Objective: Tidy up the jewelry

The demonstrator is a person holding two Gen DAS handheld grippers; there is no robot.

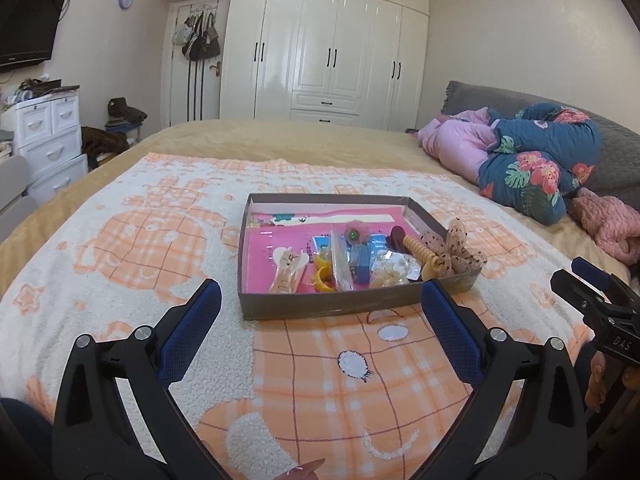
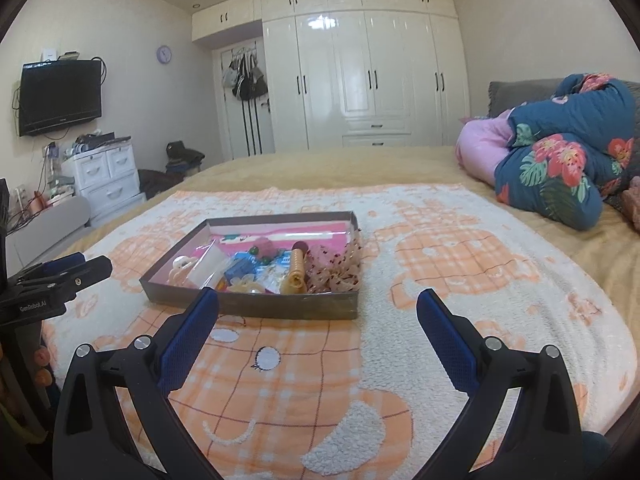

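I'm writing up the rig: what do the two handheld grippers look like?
Both match: the left gripper and right gripper have black plastic arms with silver screw heads and long fingers faced with textured blue pads. The left one's body carries white lettering, "GenRobot.AI"; the right one's reads "DAS". No cables or sleeves show.

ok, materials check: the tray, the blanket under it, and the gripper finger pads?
Tray: looks like grey cardboard, matte, with thin folded walls and a glossy pink lining.
Blanket: fleece or sherpa-type fabric, with a nubby white pile and orange plaid print.
Finger pads: blue, with fine grid texture, probably rubber or a similar grippy material; can't confirm. Arms behind them look like black moulded plastic.
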